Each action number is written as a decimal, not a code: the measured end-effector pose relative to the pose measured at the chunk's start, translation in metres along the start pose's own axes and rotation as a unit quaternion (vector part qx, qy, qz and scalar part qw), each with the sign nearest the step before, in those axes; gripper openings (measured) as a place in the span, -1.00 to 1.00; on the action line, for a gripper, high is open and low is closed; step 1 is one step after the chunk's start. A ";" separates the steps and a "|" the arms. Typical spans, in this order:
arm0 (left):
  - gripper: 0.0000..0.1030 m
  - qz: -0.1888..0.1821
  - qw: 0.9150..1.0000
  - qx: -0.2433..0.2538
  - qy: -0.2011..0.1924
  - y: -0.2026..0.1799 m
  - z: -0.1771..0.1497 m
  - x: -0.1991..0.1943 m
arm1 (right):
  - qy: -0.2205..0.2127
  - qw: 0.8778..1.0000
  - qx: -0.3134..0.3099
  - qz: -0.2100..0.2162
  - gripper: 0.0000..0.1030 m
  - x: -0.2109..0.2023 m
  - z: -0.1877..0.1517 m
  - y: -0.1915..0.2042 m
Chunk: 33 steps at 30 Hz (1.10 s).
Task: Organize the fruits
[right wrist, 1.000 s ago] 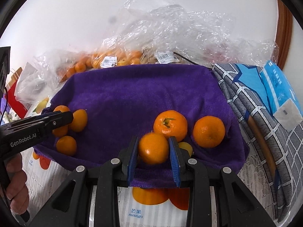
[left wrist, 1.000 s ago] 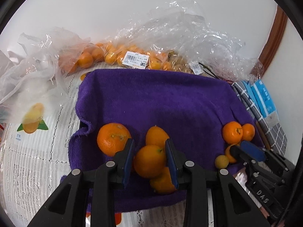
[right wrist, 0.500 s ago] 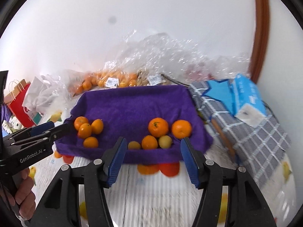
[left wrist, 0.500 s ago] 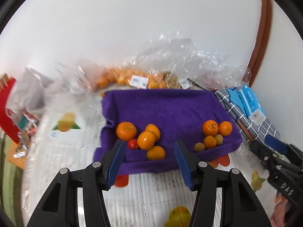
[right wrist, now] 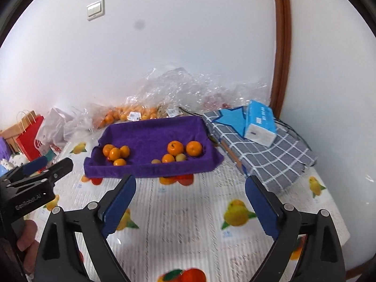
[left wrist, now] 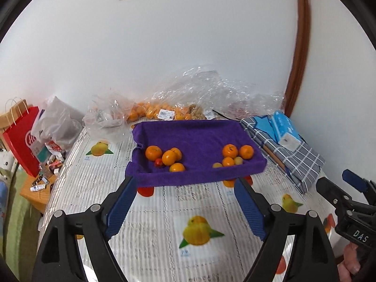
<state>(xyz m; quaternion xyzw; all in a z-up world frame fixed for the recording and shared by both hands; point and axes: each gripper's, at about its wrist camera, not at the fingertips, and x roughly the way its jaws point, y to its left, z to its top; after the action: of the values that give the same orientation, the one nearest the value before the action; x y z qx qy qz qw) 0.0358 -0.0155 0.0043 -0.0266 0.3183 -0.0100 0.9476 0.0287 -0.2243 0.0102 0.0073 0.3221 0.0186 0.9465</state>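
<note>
Two clusters of fruit sit on the purple towel [left wrist: 199,138]: the left cluster [left wrist: 166,157] of oranges with one small red fruit, and the right cluster [left wrist: 233,155] of oranges and pale yellow fruit. The left gripper [left wrist: 185,208] and right gripper [right wrist: 190,205] hang in front of the towel, jaws wide and empty. Sorting appears nearly finished; any further pick should approach low and close gently so neighbouring fruit does not roll.

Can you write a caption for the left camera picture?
Open left gripper faces a purple towel-lined tray holding two clusters of oranges.
</note>
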 end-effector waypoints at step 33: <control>0.67 0.021 1.000 -0.009 -0.013 -0.003 -0.014 -0.025 | -0.014 1.000 0.004 0.005 0.81 -0.035 -0.016 0.002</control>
<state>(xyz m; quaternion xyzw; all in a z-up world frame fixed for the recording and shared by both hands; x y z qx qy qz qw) 0.0073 -0.0178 0.0089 -0.0290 0.3066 0.0133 0.9513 -0.0088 -0.2241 0.0188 0.0129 0.3090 0.0216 0.9507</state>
